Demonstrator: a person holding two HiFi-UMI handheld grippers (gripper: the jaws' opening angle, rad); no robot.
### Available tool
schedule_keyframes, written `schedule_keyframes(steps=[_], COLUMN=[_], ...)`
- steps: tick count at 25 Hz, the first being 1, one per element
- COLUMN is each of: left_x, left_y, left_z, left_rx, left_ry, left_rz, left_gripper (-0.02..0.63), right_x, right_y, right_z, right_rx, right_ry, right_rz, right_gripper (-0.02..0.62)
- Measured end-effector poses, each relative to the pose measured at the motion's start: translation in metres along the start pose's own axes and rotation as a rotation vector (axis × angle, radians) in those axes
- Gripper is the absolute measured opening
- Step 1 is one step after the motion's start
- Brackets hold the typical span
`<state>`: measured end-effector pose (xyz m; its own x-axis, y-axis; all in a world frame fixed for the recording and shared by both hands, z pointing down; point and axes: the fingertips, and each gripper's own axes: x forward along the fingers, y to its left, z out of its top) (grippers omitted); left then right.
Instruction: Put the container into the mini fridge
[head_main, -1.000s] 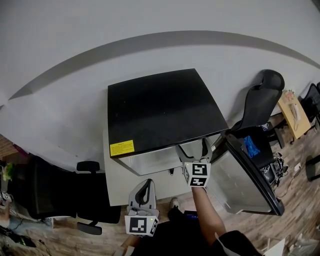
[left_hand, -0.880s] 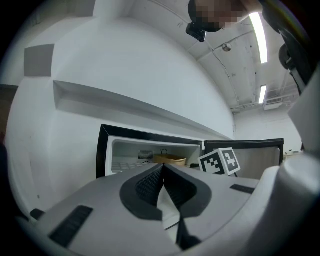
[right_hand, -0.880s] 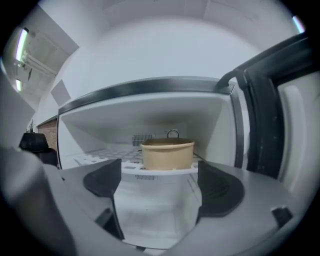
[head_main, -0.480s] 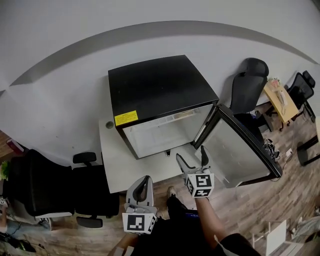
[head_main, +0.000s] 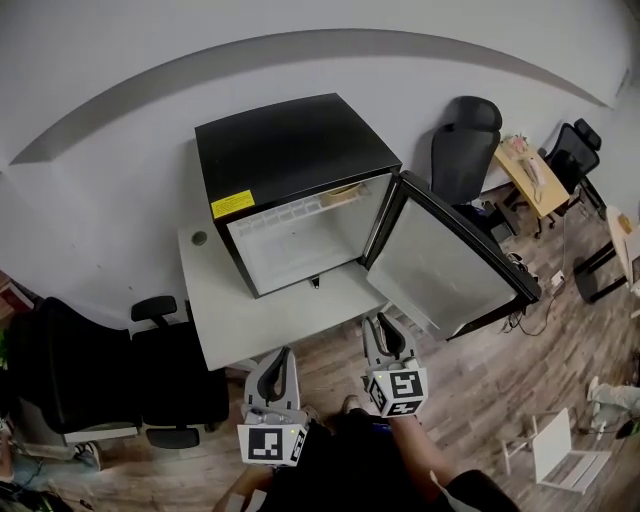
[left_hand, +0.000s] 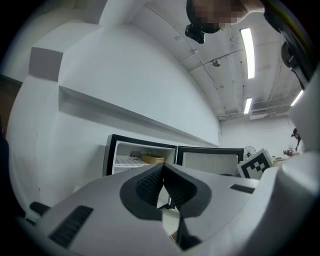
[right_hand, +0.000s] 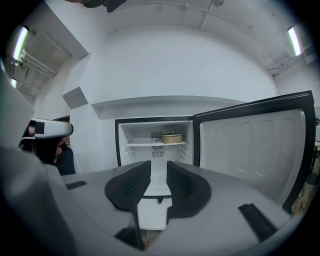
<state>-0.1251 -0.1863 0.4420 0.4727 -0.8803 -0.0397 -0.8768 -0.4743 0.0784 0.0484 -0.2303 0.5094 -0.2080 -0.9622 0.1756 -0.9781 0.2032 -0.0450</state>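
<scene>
Container (right_hand: 172, 136) is seen on the upper shelf (right_hand: 150, 143) inside the mini fridge (head_main: 285, 150), gripped by neither tool. Starting at the right gripper (right_hand: 158, 172): its jaws are being closed on nothing, with only a narrow gap between the pads, through which the white fridge interior is viewed. The left gripper (left_hand: 163, 175) is held with its tips pressed together, also empty, and is pointed up towards the fridge from the left. Both are held low and well back from the white table (head_main: 270, 320) on which the fridge stands, so the placing is judged done and the tools are held clear of it. Further out, the door (head_main: 440, 265) is swung wide to the right, giving open access; shutting it would be the sensible next move, though the task does not ask for it. The container is tucked towards the right of the shelf, apparently with a small handle on its lid, though that is hard to make out at this range
</scene>
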Motion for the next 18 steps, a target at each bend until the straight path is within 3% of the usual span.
schedule_keyframes(steps=[7, 18], left_x=[-0.004, 0.000], left_y=[-0.026, -0.052], left_z=[-0.001, -0.009], left_rx=[-0.022, -0.001], left_ry=[0.005, 0.022], left_rz=[0.020, 0.068], left_gripper=[0.008, 0.008], right_x=[-0.042, -0.078], right_y=[-0.004, -0.007], right_z=[0.010, 0.029], right_rx=[0.016, 0.068], right_ry=[-0.022, -0.075], right_rz=[0.051, 0.154], right_gripper=[0.053, 0.048])
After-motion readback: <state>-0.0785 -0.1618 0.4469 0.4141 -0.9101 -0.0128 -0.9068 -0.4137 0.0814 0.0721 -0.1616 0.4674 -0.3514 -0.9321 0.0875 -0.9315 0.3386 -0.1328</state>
